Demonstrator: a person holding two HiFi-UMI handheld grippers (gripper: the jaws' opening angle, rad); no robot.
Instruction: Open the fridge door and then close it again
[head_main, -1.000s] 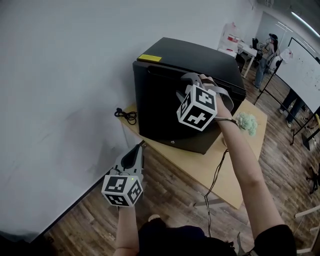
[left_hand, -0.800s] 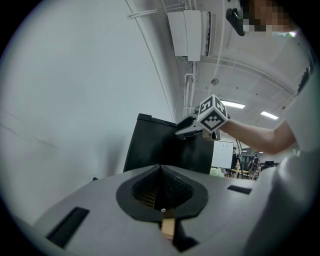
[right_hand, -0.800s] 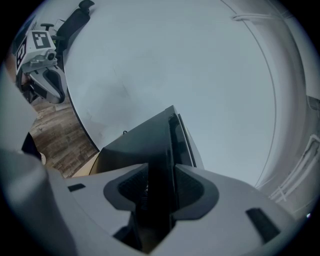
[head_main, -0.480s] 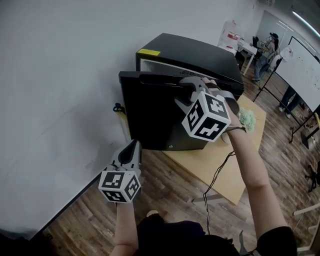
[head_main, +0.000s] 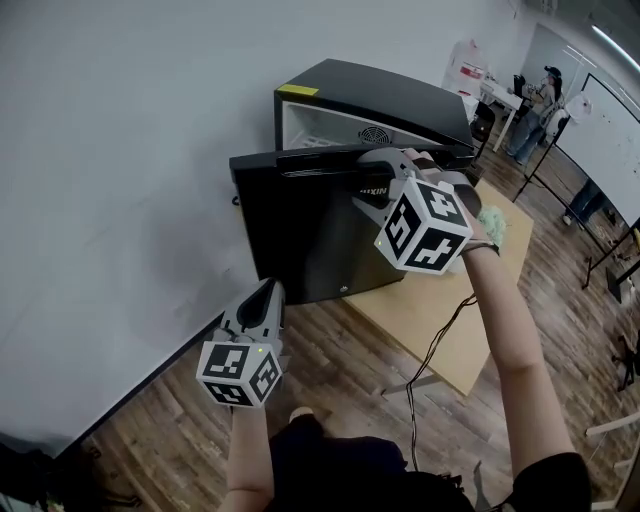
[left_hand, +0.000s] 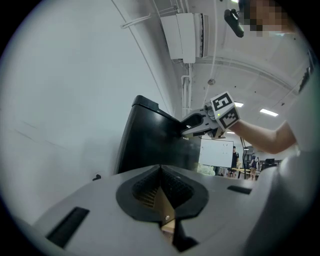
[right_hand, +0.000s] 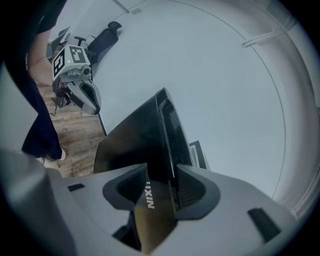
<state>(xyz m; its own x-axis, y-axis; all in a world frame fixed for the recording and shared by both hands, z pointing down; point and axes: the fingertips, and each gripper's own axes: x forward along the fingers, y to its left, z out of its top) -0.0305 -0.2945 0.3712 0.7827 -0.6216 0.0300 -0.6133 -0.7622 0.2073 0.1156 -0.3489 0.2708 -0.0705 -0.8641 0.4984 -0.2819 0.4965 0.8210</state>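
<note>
Door (head_main: 290, 230) of the fridge (head_main: 385, 90) is partly open because my right gripper (head_main: 368, 178) has its top edge between the jaws, which touch it but are opening. My left gripper (head_main: 268, 290) is closed, empty, and low, out of the way.

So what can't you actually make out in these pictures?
Inside of the fridge: head view shows only a pale strip at the top; the fridge door covers the rest, and both gripper views face the door's outside.
Green fluffy thing on the table: head view, partly behind the person's right arm.
People at the back: head view, too small for detail.
</note>
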